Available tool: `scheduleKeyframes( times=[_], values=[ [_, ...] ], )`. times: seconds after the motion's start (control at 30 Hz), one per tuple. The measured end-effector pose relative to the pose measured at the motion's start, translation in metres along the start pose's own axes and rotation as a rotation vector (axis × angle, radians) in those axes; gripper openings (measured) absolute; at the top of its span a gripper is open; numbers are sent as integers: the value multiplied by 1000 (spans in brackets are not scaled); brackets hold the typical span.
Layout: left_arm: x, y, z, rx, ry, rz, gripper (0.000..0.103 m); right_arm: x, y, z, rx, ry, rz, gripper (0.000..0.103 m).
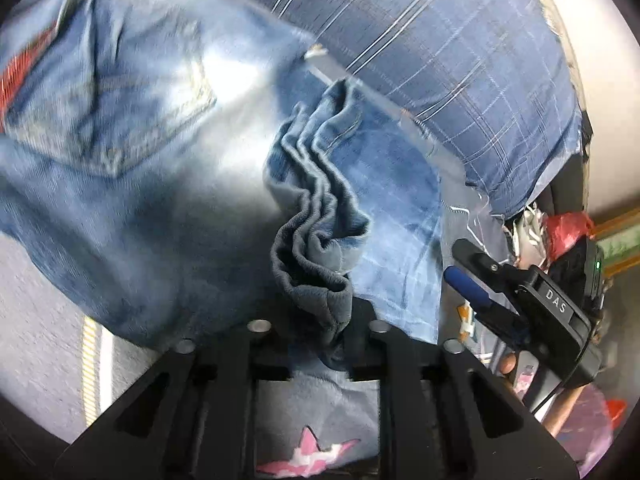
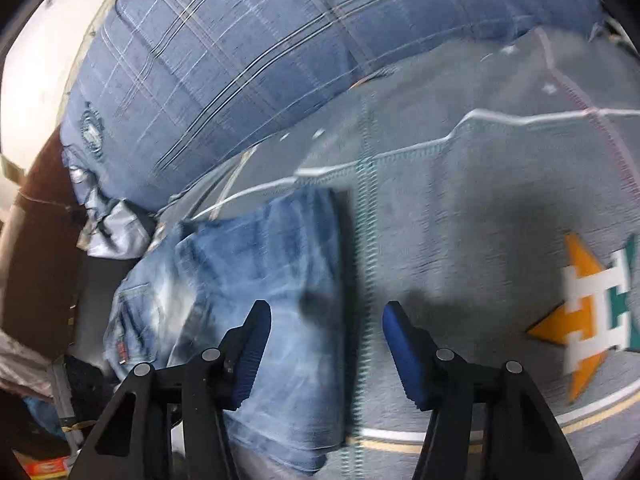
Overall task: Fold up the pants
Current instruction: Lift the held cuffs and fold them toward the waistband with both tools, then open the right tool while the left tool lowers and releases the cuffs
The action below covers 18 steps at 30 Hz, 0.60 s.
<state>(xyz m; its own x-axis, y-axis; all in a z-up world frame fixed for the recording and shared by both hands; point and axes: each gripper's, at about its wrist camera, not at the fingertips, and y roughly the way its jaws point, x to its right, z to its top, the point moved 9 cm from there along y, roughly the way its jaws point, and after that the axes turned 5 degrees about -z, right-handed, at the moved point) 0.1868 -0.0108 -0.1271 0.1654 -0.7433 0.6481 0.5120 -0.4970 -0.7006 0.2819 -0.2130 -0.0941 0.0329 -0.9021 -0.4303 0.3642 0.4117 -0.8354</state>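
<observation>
The pants are faded blue jeans (image 1: 132, 184). In the left wrist view they hang in front of me, back pocket at upper left, with a bunched stack of hem folds (image 1: 316, 248) running down into my left gripper (image 1: 320, 332), which is shut on that bunched denim. My right gripper shows there too (image 1: 476, 280), open and apart from the cloth. In the right wrist view the jeans (image 2: 256, 288) lie partly folded on the grey blanket (image 2: 460, 208). My right gripper (image 2: 324, 316) is open above their right edge, holding nothing.
A blue plaid pillow (image 2: 224, 68) lies along the back of the bed, also seen in the left wrist view (image 1: 440, 48). The blanket has an orange and teal pattern (image 2: 588, 312) at right. Clutter and a red bag (image 1: 564, 228) sit beside the bed.
</observation>
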Motion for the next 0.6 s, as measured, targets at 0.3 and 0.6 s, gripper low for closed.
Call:
scheduleKeyframes(
  times=[0.3, 0.6],
  values=[
    [-19, -8, 6, 40, 24, 119, 8, 7, 9, -3, -18, 12, -14, 56],
    [-25, 2, -3, 8, 25, 160, 9, -16, 37, -17, -89, -43, -17, 42]
  ],
)
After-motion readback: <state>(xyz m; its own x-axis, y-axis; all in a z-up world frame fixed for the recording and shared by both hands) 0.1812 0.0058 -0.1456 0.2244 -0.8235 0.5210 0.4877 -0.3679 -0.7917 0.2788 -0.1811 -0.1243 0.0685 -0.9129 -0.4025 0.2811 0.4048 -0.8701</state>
